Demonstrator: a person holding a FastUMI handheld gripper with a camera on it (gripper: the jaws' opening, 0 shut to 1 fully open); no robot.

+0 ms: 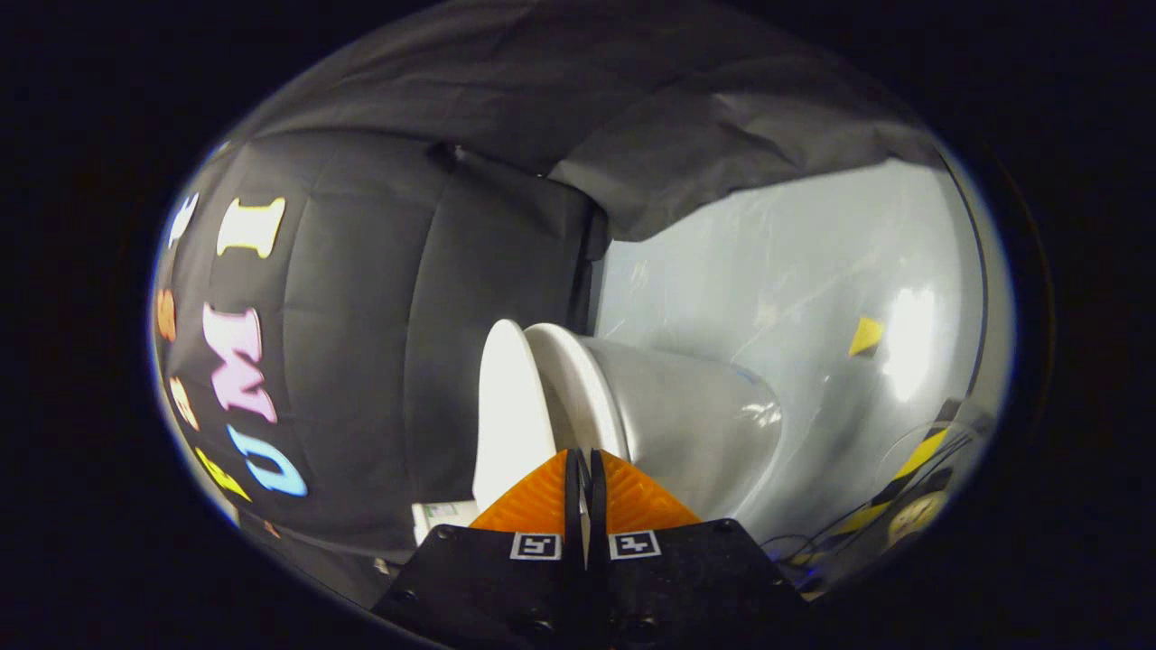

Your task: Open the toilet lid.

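The camera is rolled on its side, so the white toilet appears turned sideways. Its lid [510,415] stands a little apart from the seat [578,388], and a narrow gap between them widens toward me. The bowl [695,424] bulges out beyond the seat toward the floor. My gripper [584,456] is shut, its orange fingers [537,501] pressed almost together with only a thin slit between them. The tips sit right at the near edge of the seat, beside the gap under the lid. I cannot tell whether they touch the lid or the seat.
A glossy grey floor [813,271] lies past the bowl, with a yellow marker [865,336] and yellow-black tape [912,460] on it. Cables [795,546] run near the toilet's base. Black cloth hangs behind the lid. A small white item [442,516] sits beside the fingers.
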